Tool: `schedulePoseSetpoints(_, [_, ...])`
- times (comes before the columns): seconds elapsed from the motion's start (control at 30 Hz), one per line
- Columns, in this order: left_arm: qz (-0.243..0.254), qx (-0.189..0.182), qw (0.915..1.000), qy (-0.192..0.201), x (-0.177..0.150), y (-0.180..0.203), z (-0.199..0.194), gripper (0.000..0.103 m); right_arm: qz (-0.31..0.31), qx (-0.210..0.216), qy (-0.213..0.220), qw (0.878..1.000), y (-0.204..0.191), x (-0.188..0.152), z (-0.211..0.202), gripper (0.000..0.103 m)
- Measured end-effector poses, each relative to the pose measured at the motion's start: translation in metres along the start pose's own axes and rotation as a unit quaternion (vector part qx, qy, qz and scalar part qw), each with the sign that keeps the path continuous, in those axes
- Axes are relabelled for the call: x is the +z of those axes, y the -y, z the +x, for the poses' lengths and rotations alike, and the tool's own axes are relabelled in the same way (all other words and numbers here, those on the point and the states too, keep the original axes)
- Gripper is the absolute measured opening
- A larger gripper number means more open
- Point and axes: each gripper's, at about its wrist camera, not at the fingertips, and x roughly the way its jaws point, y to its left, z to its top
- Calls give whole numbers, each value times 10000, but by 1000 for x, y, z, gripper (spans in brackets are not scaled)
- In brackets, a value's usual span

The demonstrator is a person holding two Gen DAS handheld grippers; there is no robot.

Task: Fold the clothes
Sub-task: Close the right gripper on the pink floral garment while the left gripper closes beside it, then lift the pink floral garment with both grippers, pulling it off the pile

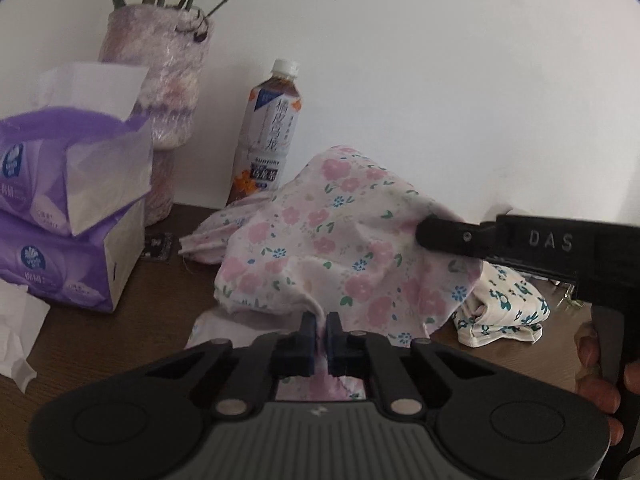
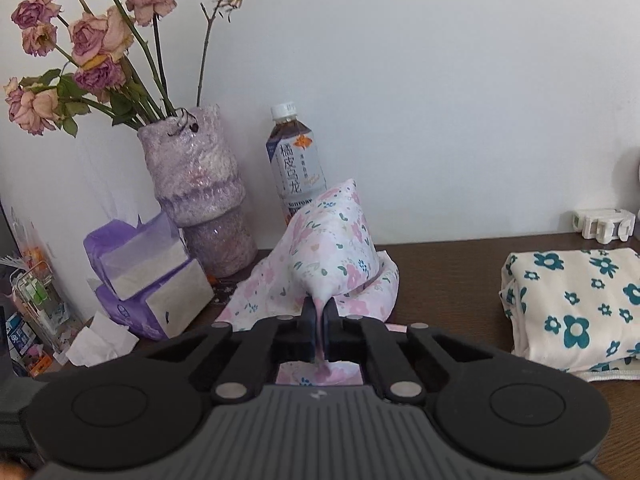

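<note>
I see a plain white wall (image 2: 440, 80) behind a dark brown wooden table (image 2: 448, 272). Soft, even light falls across both from where I'm watching.

The black two-finger left gripper (image 1: 321, 326) is closed, pinching pink floral cloth (image 1: 320, 248). The black right gripper (image 2: 321, 312) is likewise clamped on that cloth, its handle held by a hand (image 1: 600, 376).
</note>
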Motion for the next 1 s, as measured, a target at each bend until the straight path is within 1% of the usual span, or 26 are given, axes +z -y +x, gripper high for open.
schedulePoseSetpoints(0.13, [136, -143, 9981, 587, 14, 11, -32, 3, -60, 107, 442, 9989, -13, 21, -22, 2])
schedulePoseSetpoints(0.23, [330, -252, 9935, 1055, 24, 23, -62, 2, -148, 186, 818, 9964, -24, 35, -46, 2])
schedulePoseSetpoints(0.4, [666, -456, 9804, 1799, 37, 44, -112, 2, -336, 295, 1403, 9891, -36, 55, -101, 2])
schedulePoseSetpoints(0.53, [932, -775, 9684, 2178, 35, 62, -156, 2, -458, 280, 1676, 9844, -43, 63, -154, 2])
schedulePoseSetpoints(0.57, [962, -903, 9659, 2228, 32, 66, -166, 2, -506, 237, 1720, 9835, -44, 62, -167, 2])
schedulePoseSetpoints(0.6, [981, -1048, 9634, 2263, 29, 70, -176, 2, -553, 186, 1768, 9825, -45, 60, -181, 2])
schedulePoseSetpoints(0.67, [1018, -1241, 9633, 2152, 21, 77, -190, 2, -586, 51, 1885, 9803, -43, 52, -209, 2])
schedulePoseSetpoints(0.8, [1305, -1490, 9599, 1984, -4, 100, -220, 2, -676, -130, 1949, 9784, -39, 25, -264, 2])
schedulePoseSetpoints(0.87, [1471, -1641, 9584, 1816, -21, 114, -232, 2, -740, -207, 1947, 9778, -37, 10, -289, 2])
schedulePoseSetpoints(1.0, [1758, -1925, 9572, 1255, -45, 138, -249, 2, -841, -320, 1830, 9790, -28, -19, -335, 2])
